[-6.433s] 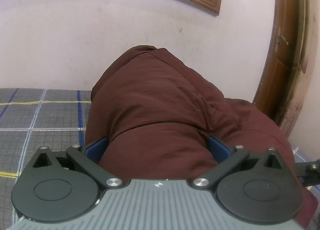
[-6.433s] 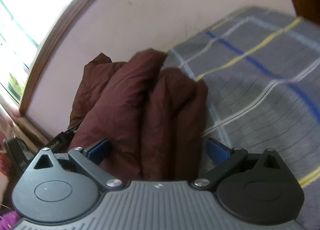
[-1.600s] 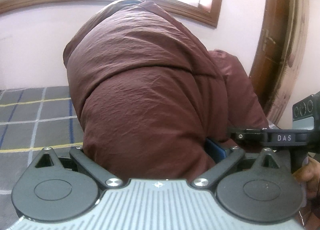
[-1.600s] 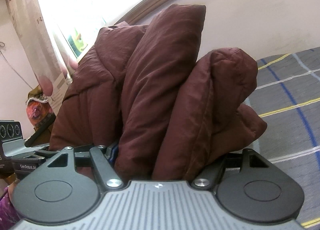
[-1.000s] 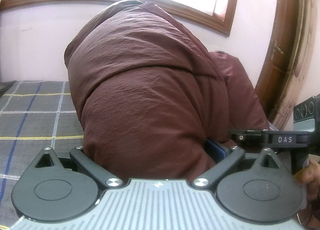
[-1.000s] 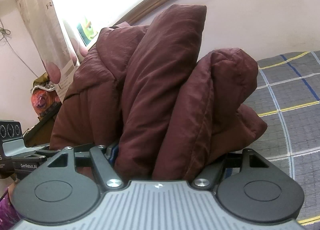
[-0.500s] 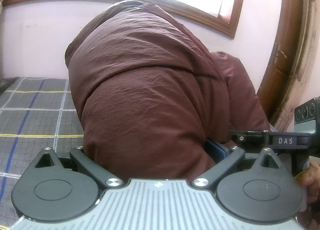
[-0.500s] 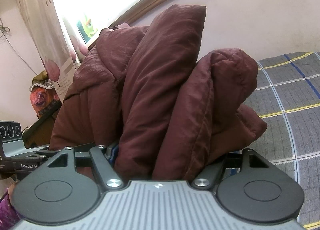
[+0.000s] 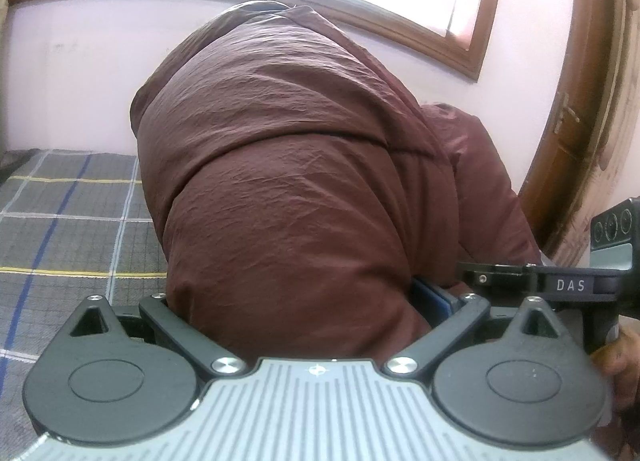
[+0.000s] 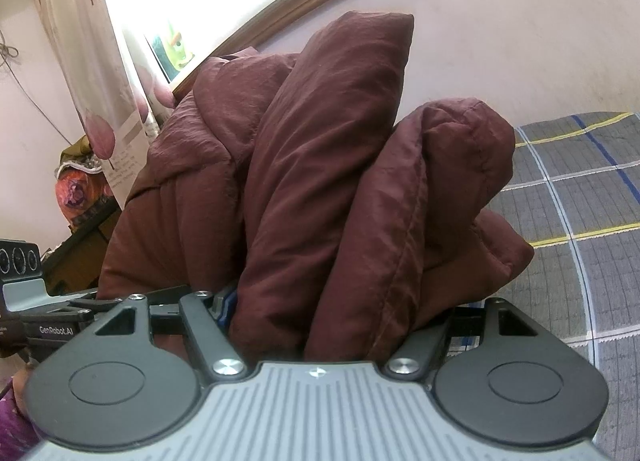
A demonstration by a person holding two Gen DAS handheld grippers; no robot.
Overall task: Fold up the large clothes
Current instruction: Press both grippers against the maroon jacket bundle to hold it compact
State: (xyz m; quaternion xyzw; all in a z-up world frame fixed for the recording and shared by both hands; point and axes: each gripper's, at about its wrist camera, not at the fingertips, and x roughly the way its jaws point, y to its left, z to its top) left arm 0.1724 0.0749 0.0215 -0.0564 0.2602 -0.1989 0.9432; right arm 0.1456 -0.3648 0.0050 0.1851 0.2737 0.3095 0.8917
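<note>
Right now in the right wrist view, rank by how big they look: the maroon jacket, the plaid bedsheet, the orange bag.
1. Maroon jacket, though nearness to the camera inflates it
2. Plaid bedsheet
3. Orange bag, far and partly hidden

Two close wrist views along each gripper, both sharing the maroon jacket [image 9: 296, 181] and checked bedspread [image 10: 580, 197].

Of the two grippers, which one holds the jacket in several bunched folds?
The right gripper: several folds of the maroon jacket stand bunched between its fingers. The left gripper holds one smooth bulge.
</note>
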